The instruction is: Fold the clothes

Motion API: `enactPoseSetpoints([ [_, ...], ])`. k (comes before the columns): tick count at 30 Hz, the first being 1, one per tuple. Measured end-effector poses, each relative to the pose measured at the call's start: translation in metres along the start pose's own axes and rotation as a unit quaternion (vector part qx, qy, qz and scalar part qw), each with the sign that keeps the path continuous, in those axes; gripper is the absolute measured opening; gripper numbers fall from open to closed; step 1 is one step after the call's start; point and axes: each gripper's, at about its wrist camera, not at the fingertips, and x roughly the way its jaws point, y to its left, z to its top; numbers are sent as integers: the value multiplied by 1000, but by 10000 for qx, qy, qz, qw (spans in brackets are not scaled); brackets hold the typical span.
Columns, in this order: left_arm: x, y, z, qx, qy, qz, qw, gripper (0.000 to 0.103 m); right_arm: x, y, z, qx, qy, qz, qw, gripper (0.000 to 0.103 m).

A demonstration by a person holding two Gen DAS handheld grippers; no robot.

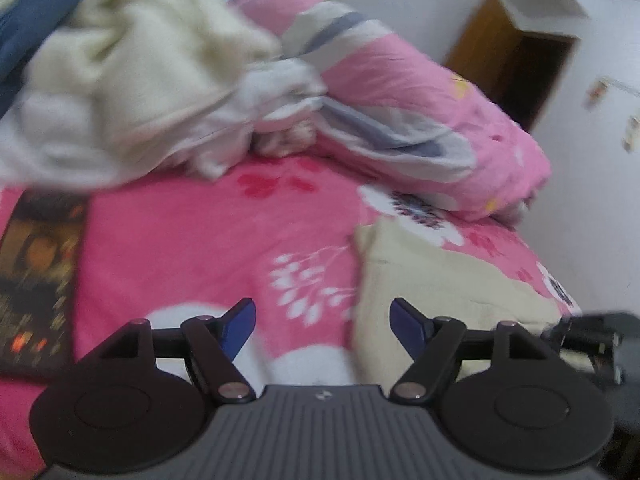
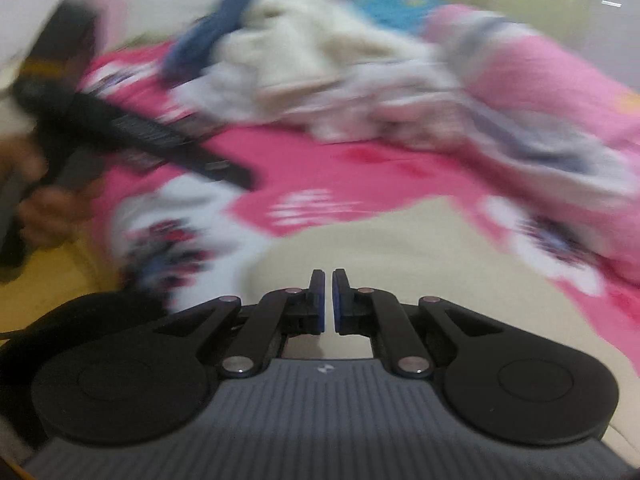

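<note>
A cream garment (image 1: pixel 440 280) lies flat on the pink floral bed sheet (image 1: pixel 180 240), near the bed's right edge. My left gripper (image 1: pixel 322 308) hovers over the sheet just left of it, open, with nothing between its blue pads. In the blurred right wrist view, my right gripper (image 2: pixel 328 276) is shut above the cream garment (image 2: pixel 400 240); I see no cloth between its fingers. A heap of cream, white and blue clothes (image 1: pixel 132 80) is piled at the back of the bed, and shows in the right wrist view as the clothes heap (image 2: pixel 304 60).
A rolled pink quilt (image 1: pixel 420 100) with grey stripes lies along the back right. A dark printed cloth (image 1: pixel 36 280) lies at the left edge of the bed. A person's hand (image 2: pixel 44 208) holds the left gripper's body (image 2: pixel 132 136). A wooden doorway (image 1: pixel 516 68) stands beyond the bed.
</note>
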Motion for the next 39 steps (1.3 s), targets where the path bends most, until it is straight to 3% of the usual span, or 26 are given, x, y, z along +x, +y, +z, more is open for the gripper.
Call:
enactPoseSetpoints([
  [3, 14, -33, 0, 570, -111, -233, 9980, 76, -12, -39, -20, 483, -62, -697, 9964, 5],
  [6, 40, -65, -5, 895, 24, -570, 9943, 76, -8, -65, -47, 808, 43, -1074, 9909, 5],
  [8, 62, -80, -11, 1090, 354, -453, 9924, 76, 11, -75, -70, 993, 401, -956, 9896, 4],
  [12, 95, -99, -22, 1306, 940, -70, 9869, 75, 17, -72, -90, 792, 178, -977, 9919, 4],
  [15, 81, -99, -19, 1253, 744, -60, 9893, 75, -2, -78, -82, 877, 12, -1108, 9900, 3],
  [19, 78, -111, -16, 1607, 551, -37, 9855, 77, -32, -105, -89, 1199, -328, -1814, 9755, 5],
  [22, 104, -120, -22, 1761, 883, 201, 9802, 79, -17, -122, -117, 1374, -193, -1890, 9721, 4],
  [24, 111, -119, -24, 1616, 930, 312, 9820, 81, -6, -131, -131, 1413, -101, -1883, 9718, 4],
  [27, 101, -121, -16, 1596, 798, 313, 9834, 79, -22, -140, -112, 1249, -51, -2059, 9706, 2],
  [30, 96, -127, -9, 1787, 531, 270, 9821, 79, -46, -161, -105, 1545, -315, -2627, 9519, 3],
  [34, 124, -128, -9, 1713, 767, 475, 9811, 79, -23, -212, -140, 2042, 280, -2993, 9316, 4],
  [36, 134, -125, -13, 1601, 861, 642, 9812, 80, -15, -218, -153, 2108, 275, -2868, 9341, 4],
  [39, 124, -129, -8, 1605, 679, 606, 9828, 78, -21, -216, -136, 1827, 502, -3002, 9349, 4],
])
